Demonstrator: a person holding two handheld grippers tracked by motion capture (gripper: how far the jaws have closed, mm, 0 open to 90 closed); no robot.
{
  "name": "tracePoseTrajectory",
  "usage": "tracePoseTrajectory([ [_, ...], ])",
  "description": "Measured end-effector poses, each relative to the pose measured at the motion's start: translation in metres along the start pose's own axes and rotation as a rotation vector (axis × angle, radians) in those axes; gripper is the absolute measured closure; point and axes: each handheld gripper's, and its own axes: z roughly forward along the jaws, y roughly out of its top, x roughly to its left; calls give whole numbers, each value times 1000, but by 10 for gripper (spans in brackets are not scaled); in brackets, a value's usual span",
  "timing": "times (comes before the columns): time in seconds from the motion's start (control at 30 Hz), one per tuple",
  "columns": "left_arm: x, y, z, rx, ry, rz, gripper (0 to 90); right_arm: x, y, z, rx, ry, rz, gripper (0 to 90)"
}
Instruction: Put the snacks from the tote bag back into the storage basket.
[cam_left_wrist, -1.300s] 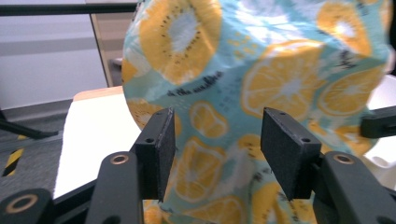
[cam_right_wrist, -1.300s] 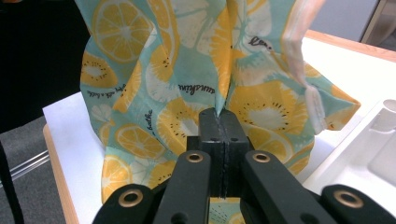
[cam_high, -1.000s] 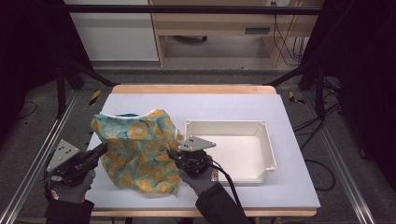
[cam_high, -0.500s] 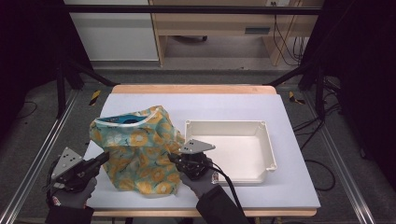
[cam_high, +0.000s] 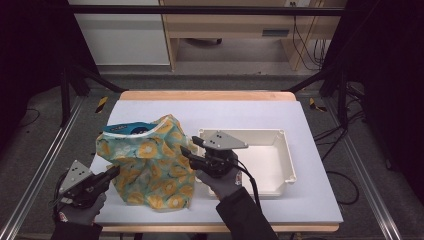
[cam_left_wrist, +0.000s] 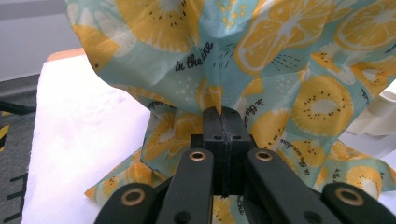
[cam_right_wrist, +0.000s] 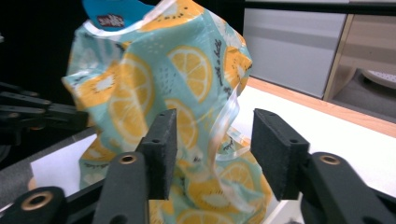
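Left gripper view: the left gripper (cam_left_wrist: 223, 122) pinches a fold of the bag (cam_left_wrist: 261, 70), a thin, soft, light printed pouch standing just left of the white tray (cam_high: 280, 145). The right gripper (cam_right_wrist: 212, 151) has just been opening; a clear strip hangs loose between its jaws. Best gripped by folds or rim, the bag stands upright, mouth up, where a blue packet (cam_high: 122, 129) pokes out.

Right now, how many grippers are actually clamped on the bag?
1. The left gripper is shut on the bag at its lower left edge. The right gripper stands open at its right side, clear strap between the jaws.
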Motion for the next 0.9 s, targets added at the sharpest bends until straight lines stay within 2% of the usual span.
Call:
tracePoseTrajectory([
  [0.07, 0, 0, 0, -1, -2, -2, 900, 0, 1, 3, 7, -3, -3, 504],
  [0.1, 1, 0, -1, -3, -5, -5, 900, 0, 3, 12, 22, 0, -3, 552],
  [0.17, 1, 0, -1, -6, -7, -8, 900, 2, 3, 15, 42, 3, -7, 713],
  [0.2, 1, 0, -1, -6, -7, -8, 900, 2, 3, 15, 42, 3, -7, 713],
  [0.23, 1, 0, -2, -7, -10, -10, 900, 5, 1, 14, 53, 16, -14, 872],
  [0.27, 1, 0, -2, -8, -14, -12, 900, 6, 0, 13, 49, 17, -17, 892],
  [0.4, 0, -1, -2, -4, -25, -15, 900, 5, -3, 5, 51, 32, -15, 900],
  [0.53, -4, -2, 2, 14, -34, -2, 900, 0, -14, -6, 73, 47, 10, 900],
  [0.6, -4, -3, 3, 25, -31, -2, 900, -1, -20, -7, 92, 34, 10, 900],
  [0.8, -2, -10, 7, 64, -24, -7, 900, 1, -34, 1, 149, 37, 21, 900],
  [0.87, 0, -13, 8, 82, -24, -13, 900, 6, -44, 9, 190, 56, 19, 897],
  [0.9, 0, -13, 8, 82, -24, -13, 900, 6, -44, 9, 190, 56, 19, 897],
])
